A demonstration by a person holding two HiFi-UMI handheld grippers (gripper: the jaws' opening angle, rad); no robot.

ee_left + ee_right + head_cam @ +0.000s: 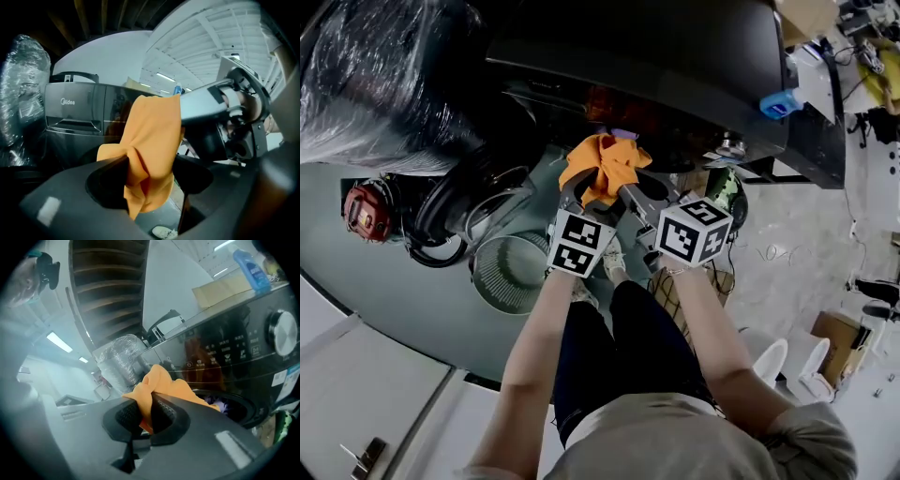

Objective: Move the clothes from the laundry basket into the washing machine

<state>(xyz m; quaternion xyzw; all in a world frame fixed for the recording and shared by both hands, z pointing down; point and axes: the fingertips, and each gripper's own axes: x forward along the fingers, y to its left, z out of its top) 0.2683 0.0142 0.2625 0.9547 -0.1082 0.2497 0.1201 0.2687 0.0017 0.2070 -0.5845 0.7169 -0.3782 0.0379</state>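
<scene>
Left tongs [149, 171] clamped on orange cloth [152, 136] — thick bunch pinched between pads, tail hanging below. Right tongs [146, 414] closed tight on thin fold of same cloth. Head view: both tongs meet at cloth, held in air just in front of dark washing machine [675, 66]. Drum opening [240, 412] behind cloth — purple item [220, 405] inside. Laundry basket [502, 281] on floor, lower left of cloth, apart from it. Blue bottle [251, 268] on top of machine.
</scene>
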